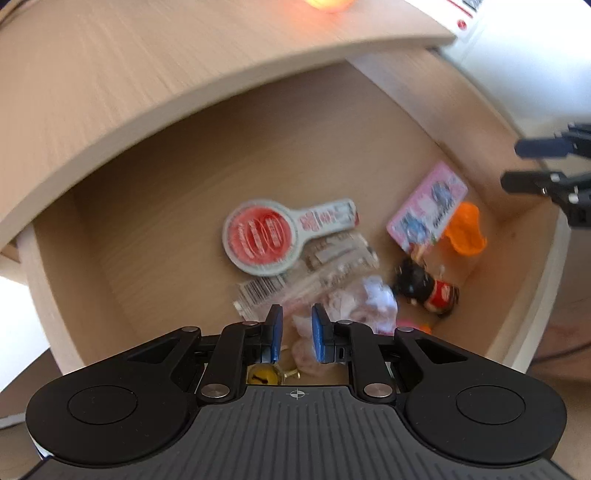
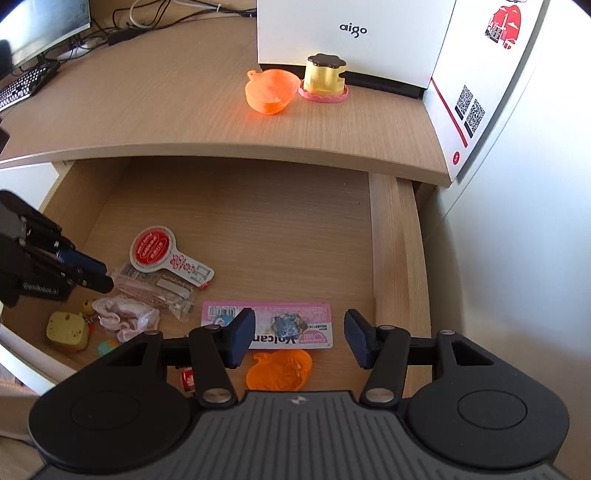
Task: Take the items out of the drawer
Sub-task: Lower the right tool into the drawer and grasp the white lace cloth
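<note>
The wooden drawer point(image 2: 384, 258) is pulled open. Inside lie a red round paddle-shaped card point(image 2: 151, 249), a clear barcoded packet point(image 2: 159, 288), a pink-white crumpled piece point(image 2: 125, 314), a pink card pack point(image 2: 280, 325), an orange plastic shell point(image 2: 279, 371), a yellow toy point(image 2: 68, 330) and a small black-red figure point(image 1: 424, 286). My left gripper point(image 1: 297, 317) hovers over the crumpled piece point(image 1: 369, 302) with a narrow gap between its pads and nothing held. My right gripper point(image 2: 299, 332) is wide open above the pink card pack and the orange shell.
On the desktop point(image 2: 166, 110) above the drawer stand an orange cup point(image 2: 271, 92), a yellow cake-shaped toy point(image 2: 325, 77) and a white box point(image 2: 351, 33). A keyboard point(image 2: 22, 86) and cables lie at the far left. The drawer's back half is bare wood.
</note>
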The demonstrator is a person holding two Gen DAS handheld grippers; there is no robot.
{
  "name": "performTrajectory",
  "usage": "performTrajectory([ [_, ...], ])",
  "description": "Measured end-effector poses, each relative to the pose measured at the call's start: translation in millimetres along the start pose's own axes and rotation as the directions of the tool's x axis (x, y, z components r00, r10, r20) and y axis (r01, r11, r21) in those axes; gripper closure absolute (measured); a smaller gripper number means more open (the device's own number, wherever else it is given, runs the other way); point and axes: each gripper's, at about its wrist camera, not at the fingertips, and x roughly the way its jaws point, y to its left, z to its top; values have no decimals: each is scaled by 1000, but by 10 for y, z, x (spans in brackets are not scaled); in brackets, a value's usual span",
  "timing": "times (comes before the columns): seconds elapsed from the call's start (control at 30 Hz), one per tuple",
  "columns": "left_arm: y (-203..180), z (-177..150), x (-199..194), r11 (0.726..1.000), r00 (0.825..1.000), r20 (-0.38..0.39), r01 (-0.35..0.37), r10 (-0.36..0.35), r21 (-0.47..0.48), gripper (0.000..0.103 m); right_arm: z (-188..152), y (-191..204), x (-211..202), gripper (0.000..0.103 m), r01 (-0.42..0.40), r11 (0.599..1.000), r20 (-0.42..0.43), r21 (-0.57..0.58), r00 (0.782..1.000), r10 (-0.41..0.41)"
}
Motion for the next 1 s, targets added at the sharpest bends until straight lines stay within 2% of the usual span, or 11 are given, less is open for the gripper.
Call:
performTrajectory([
  [0.07, 26, 2, 79, 1000, 998, -54, 24, -23, 5, 85, -4, -23, 17, 49, -5, 1000, -9, 7, 1000, 5],
  [0.13, 50, 27, 155, 1000, 997, -69, 21, -22, -19, 85, 2, -57, 53, 50, -13, 1000, -18, 19, 1000, 14],
  [0.2, 56, 71, 118, 999, 1000, -15, 2, -3, -41, 85, 3, -84, 95, 50, -17, 1000, -25, 25, 1000, 17],
  [0.3, 35, 157, -53, 997, 989, 135, 60, -53, -51, 84, -13, -111, 122, 50, -22, 999, -32, 29, 999, 23],
  [0.37, -111, 215, -120, 997, 980, 201, -7, -7, 71, 84, -23, -114, 145, 49, -23, 999, -36, 27, 999, 24],
  [0.43, -279, 212, -123, 965, 970, 239, -110, 51, 239, 84, -24, -107, 170, 49, -33, 999, -40, 16, 999, 34],
  [0.5, -330, 219, -101, 949, 981, 189, -94, 37, 300, 83, -7, -64, 190, 49, -57, 998, -45, -6, 997, 56],
  [0.57, -277, 210, -99, 965, 987, 159, -57, 16, 256, 81, 32, 8, 213, 49, -105, 993, -45, -50, 994, 102],
  [0.7, -9, 83, -251, 999, 986, 165, -35, 28, 38, 81, 168, 260, 341, 49, -170, 973, -57, -157, 985, 163],
  [0.83, 268, -112, -374, 983, 986, 158, -18, 48, -181, 81, 386, 600, 545, 49, -231, 939, -85, -256, 973, 216],
  [1.0, 390, -279, -468, 962, 980, 165, -69, 116, -265, 81, 618, 999, 788, 49, -364, 867, -183, -339, 930, 319],
])
